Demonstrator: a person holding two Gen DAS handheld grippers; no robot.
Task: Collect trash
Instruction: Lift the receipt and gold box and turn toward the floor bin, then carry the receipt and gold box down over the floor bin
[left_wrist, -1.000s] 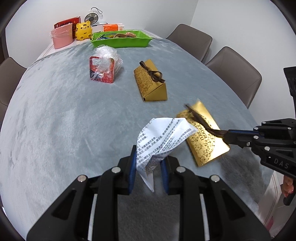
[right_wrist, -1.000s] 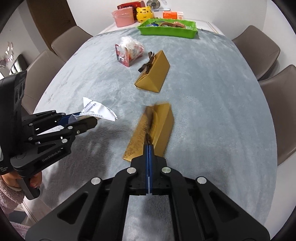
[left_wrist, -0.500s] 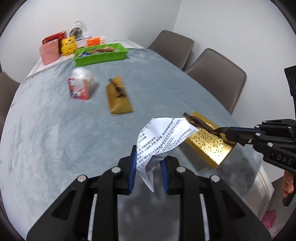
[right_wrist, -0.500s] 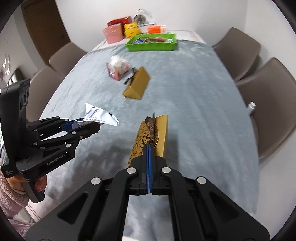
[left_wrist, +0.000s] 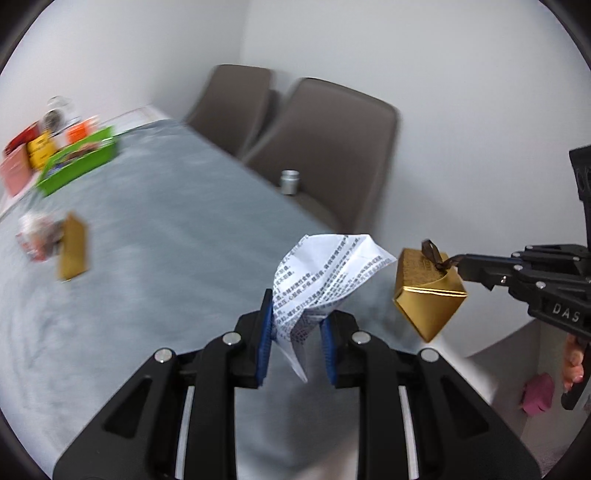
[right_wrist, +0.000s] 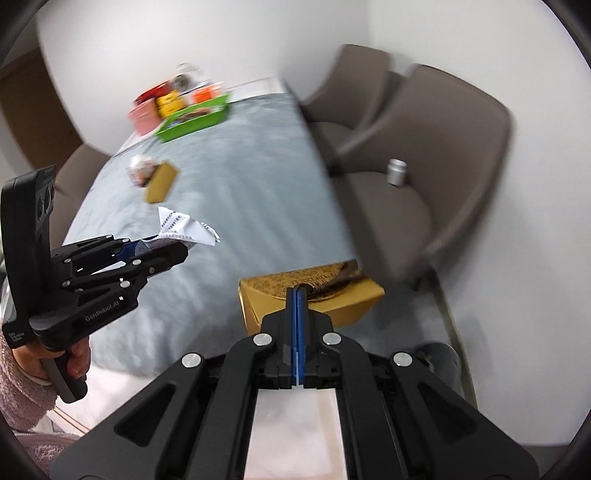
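Note:
My left gripper (left_wrist: 295, 325) is shut on a crumpled white printed paper (left_wrist: 325, 273), which sticks up between the blue pads; the same paper (right_wrist: 184, 229) shows in the right wrist view, held over the grey table. My right gripper (right_wrist: 297, 295) is shut on the brown ribbon (left_wrist: 439, 260) of a gold gift box (left_wrist: 428, 299), and the gold gift box (right_wrist: 314, 295) hangs in the air past the table's near corner. A second gold box (left_wrist: 72, 251) and a red box wrapped in clear film (left_wrist: 35, 236) lie blurred on the table.
A green tray (left_wrist: 77, 162) and colourful items stand at the table's far end. Two brown chairs (left_wrist: 332, 147) line the right side; a small metal cylinder (left_wrist: 290, 181) sits on one seat. A round grey object (right_wrist: 439, 356) stands on the floor. A hand in a pink sleeve (right_wrist: 22, 373) holds the left gripper.
Both grippers swung right and rose. The gold box left the table and now hangs from its ribbon beyond the table corner. The paper stays gripped.

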